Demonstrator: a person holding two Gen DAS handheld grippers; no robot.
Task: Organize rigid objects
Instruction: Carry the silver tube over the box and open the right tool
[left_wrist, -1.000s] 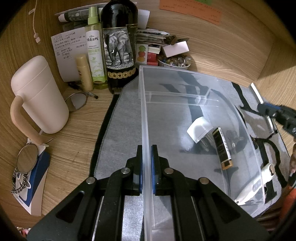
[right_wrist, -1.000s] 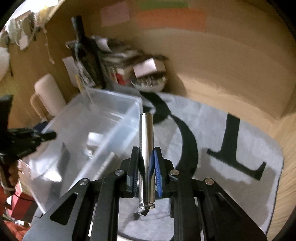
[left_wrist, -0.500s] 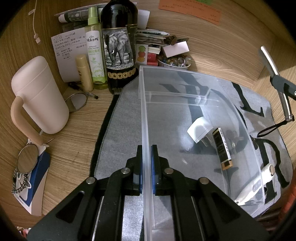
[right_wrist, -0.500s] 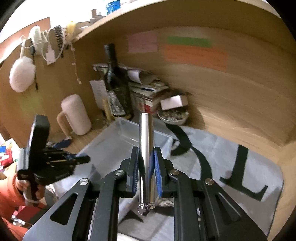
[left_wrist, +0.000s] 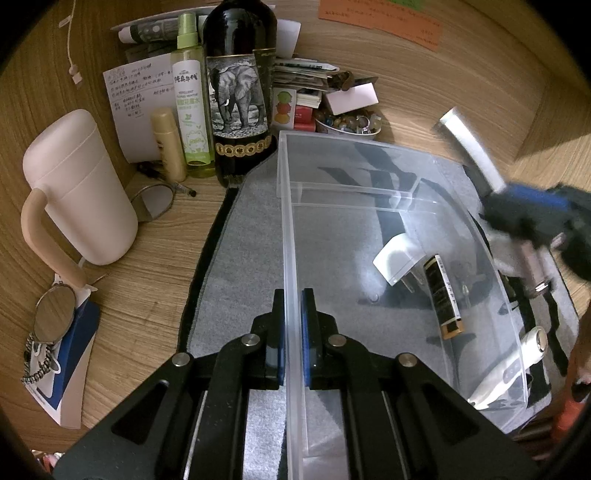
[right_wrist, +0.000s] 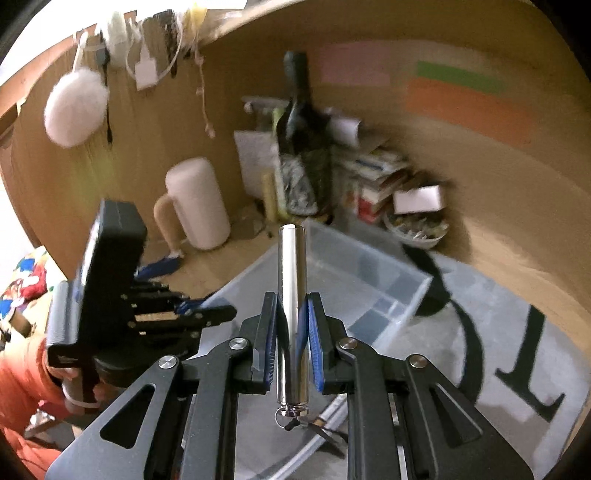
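2 grippers in view. Left gripper (left_wrist: 293, 328): jaws closed on the near wall of the clear plastic bin (left_wrist: 476, 236), which sits on a grey mat (left_wrist: 240, 236) on the counter (left_wrist: 147, 266). Bin contents: 1 white charger (left_wrist: 397, 256), 1 black-and-gold tube (left_wrist: 442, 297), 1 white pen-like item (left_wrist: 508, 371). Right gripper (right_wrist: 291, 332): jaws clamped on a silver metal cylinder (right_wrist: 291, 295), held upright above the bin's far side.

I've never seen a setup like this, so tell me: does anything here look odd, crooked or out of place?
Nothing looks spilled or broken. One oddity: the left gripper is clamped on the side wall of the clear plastic bin rather than on a loose item. The right gripper holds a shiny metal cylinder in the air, not yet inside the bin.
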